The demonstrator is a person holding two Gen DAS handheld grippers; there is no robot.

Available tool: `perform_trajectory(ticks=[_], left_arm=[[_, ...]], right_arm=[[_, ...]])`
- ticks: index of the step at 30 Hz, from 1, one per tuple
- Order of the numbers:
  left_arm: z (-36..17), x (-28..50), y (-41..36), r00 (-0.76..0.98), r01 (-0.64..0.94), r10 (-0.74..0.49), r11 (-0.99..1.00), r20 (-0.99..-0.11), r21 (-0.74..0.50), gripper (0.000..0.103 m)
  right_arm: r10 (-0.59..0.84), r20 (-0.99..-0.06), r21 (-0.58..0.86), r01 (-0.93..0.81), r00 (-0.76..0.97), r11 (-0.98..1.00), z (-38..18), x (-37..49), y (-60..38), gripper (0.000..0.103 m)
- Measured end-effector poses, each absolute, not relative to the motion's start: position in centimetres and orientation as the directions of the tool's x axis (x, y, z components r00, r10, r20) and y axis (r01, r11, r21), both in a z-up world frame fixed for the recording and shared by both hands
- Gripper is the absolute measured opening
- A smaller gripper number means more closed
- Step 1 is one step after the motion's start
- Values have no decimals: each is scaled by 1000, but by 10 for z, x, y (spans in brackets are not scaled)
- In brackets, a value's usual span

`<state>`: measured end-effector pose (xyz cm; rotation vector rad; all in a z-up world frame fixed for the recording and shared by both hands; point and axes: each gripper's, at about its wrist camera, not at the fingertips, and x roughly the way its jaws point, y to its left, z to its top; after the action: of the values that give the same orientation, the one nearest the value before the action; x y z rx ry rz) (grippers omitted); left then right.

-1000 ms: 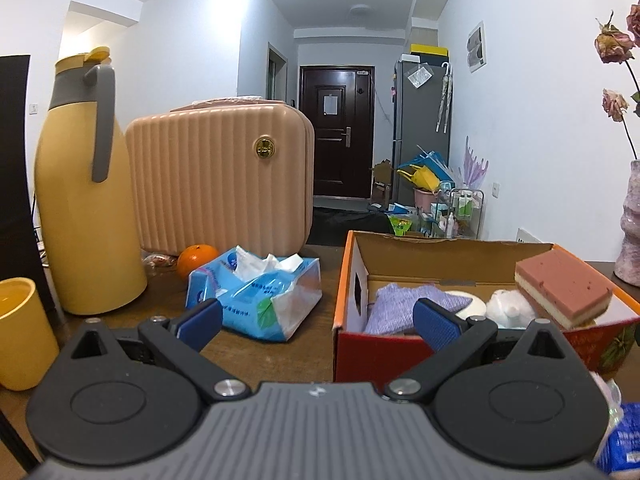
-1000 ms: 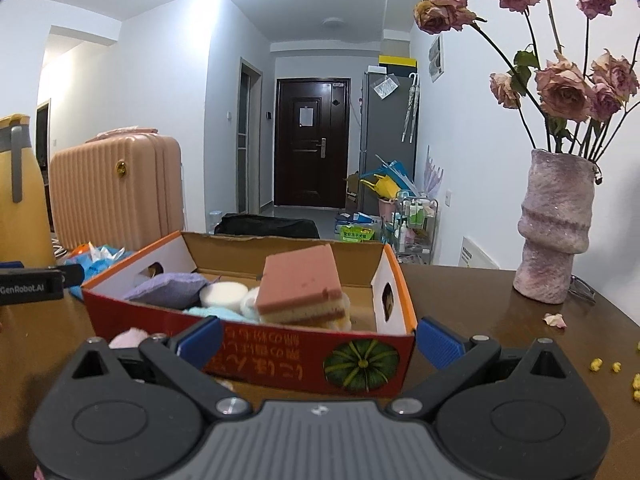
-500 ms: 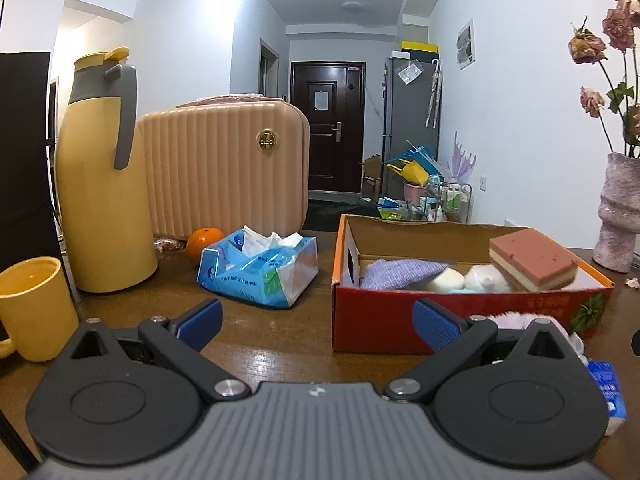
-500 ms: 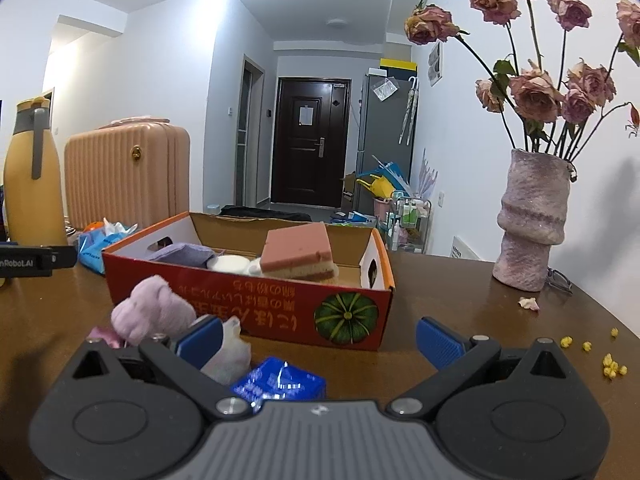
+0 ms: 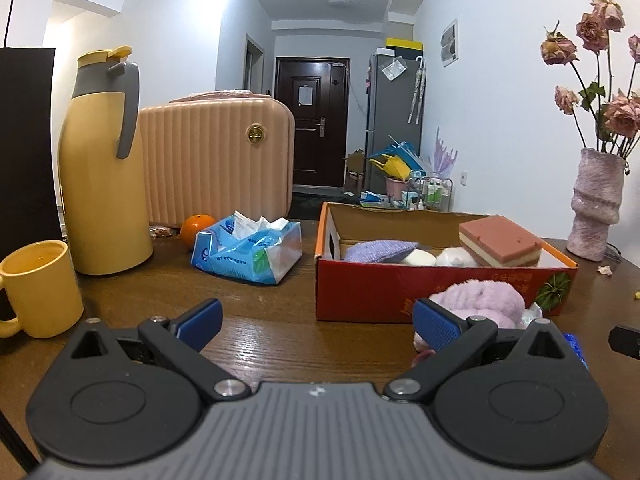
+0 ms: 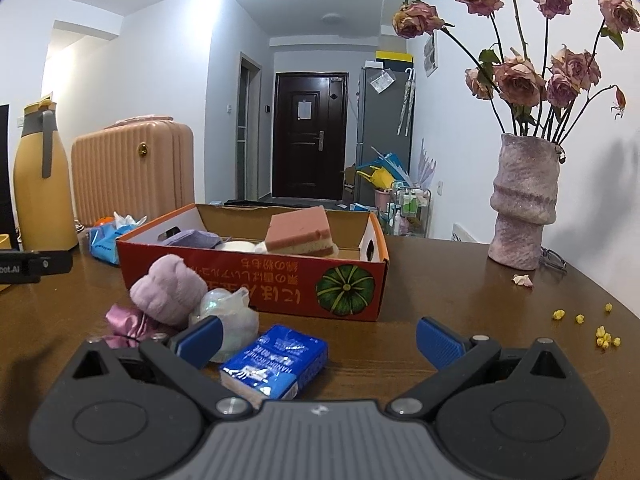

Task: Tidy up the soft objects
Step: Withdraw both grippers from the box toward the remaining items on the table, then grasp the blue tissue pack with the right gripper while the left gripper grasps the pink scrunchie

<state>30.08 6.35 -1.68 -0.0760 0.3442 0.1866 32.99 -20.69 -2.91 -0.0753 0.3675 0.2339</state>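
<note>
Both claws have drawn back from the cardboard box over the last second, so the near strip of worktop now shows things that were hidden or barely seen before. The left claw hangs wide open and empty over bare wood, and the right claw is just as wide open and holds nothing. Inside the box lie a pink sponge, a purple cloth and a white round pad. Outside it, just in front of its near wall, sit a fluffy lilac ball, a shiny pink scrunchie, a pearly soft lump and a blue tissue pack, which lies partly between the right claw's fingers. Judging from this, several soft things are yet to be boxed, and the pull-back looks like lining up for the next pick, most likely the tissue pack. A larger opened tissue pack rests far left of the box.
</note>
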Motion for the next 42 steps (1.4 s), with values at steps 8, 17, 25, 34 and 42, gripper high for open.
perform_trajectory(ticks=[8,17,25,34,42], left_arm=[[-20,297,56,922,-172,151,985,-355,-28,103],[-24,301,56,914,-186,164,982,-372,-24,103],[-24,301,58,911,-192,164,981,-379,-36,103],[-24,302,60,910,-192,162,981,-381,-41,103],[-24,303,60,909,-193,161,980,-385,-45,103]], right_arm=[[230,-425,-32,-269,875,963,-38,338,-199,103],[236,-507,-4,-277,829,961,-50,366,-181,103],[197,-582,-9,-249,789,969,-62,388,-169,99],[225,-620,38,-258,751,965,-67,393,-176,60],[234,-586,55,-249,776,967,-60,383,-186,57]])
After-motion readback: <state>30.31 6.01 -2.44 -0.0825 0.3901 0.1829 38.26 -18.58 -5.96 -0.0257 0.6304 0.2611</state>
